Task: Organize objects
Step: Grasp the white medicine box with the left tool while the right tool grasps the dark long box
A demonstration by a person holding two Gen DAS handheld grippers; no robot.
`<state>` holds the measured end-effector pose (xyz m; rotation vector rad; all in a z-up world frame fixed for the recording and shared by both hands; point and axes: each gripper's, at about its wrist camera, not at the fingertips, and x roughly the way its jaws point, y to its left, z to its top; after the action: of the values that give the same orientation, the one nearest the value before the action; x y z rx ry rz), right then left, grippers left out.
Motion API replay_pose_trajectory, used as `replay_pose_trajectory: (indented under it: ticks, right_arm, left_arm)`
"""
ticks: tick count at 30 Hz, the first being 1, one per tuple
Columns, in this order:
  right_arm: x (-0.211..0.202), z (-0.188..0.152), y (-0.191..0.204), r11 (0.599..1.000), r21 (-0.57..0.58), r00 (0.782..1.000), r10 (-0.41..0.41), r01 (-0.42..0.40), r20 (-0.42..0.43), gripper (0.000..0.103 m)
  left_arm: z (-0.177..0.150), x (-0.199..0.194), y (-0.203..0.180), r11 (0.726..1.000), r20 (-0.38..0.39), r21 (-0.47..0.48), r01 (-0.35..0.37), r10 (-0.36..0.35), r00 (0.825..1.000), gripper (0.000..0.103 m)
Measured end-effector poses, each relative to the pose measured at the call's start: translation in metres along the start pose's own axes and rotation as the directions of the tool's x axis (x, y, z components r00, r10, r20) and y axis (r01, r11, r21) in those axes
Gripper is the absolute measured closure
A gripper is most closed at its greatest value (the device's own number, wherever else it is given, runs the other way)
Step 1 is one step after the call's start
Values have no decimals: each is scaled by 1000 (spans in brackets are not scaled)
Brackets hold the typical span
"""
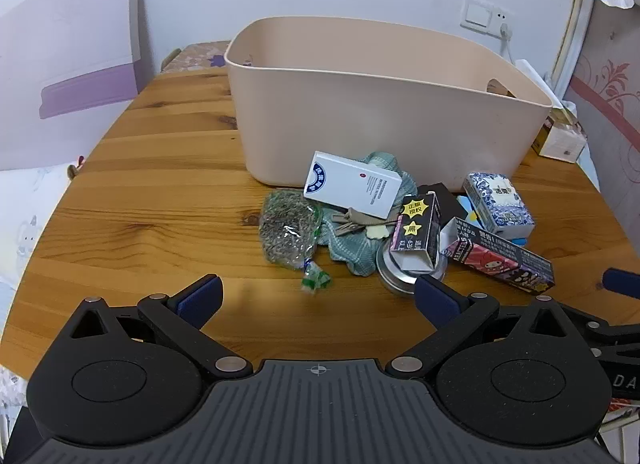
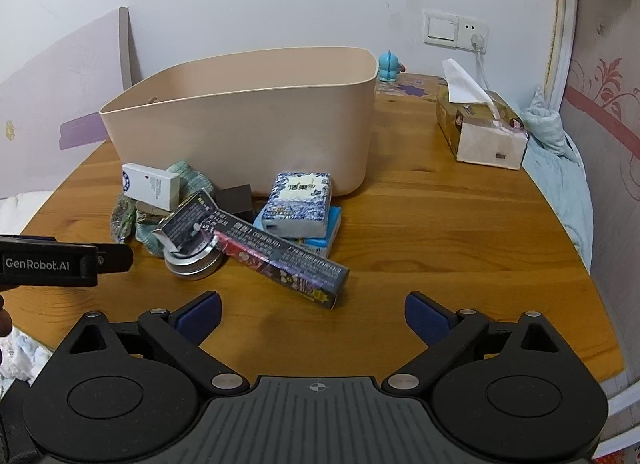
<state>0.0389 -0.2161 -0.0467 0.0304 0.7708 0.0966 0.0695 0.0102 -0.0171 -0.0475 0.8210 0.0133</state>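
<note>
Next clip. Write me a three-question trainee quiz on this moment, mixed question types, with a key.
1. True or false: the beige bin already holds the white box.
2. Which item rests partly on the round metal tin?
A. the tissue box
B. the small dark carton
C. the blue figurine
3. Fill in: both the left gripper and the right gripper are ____ and hold nothing.

Key: 1 false, it lies on the green cloth outside the bin; 2 B; 3 open.
</note>
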Motion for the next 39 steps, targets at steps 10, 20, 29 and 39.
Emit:
replay_pose_trajectory:
  ticks: [10,20,29,39]
  right_arm:
    - [22,16,-4,997,-75,999,-2,-1,-37,7]
    - [49,26,-9,993,-100,994,49,-59,-99,7]
    - [70,31,-5,986,-135,988,85,-102,-126,17]
    - [74,31,1,977,-154,983,128,-147,-129,39]
  left_arm:
    - [16,14,-4,999,5,15,-33,33,999,0]
    - [32,21,-4,999,18,-8,-40,40,999,0]
    - [40,33,-6,999,6,-26,-24,24,1000,0]
    - [48,47,-8,1000,-1,-20,22,-22,1000,0]
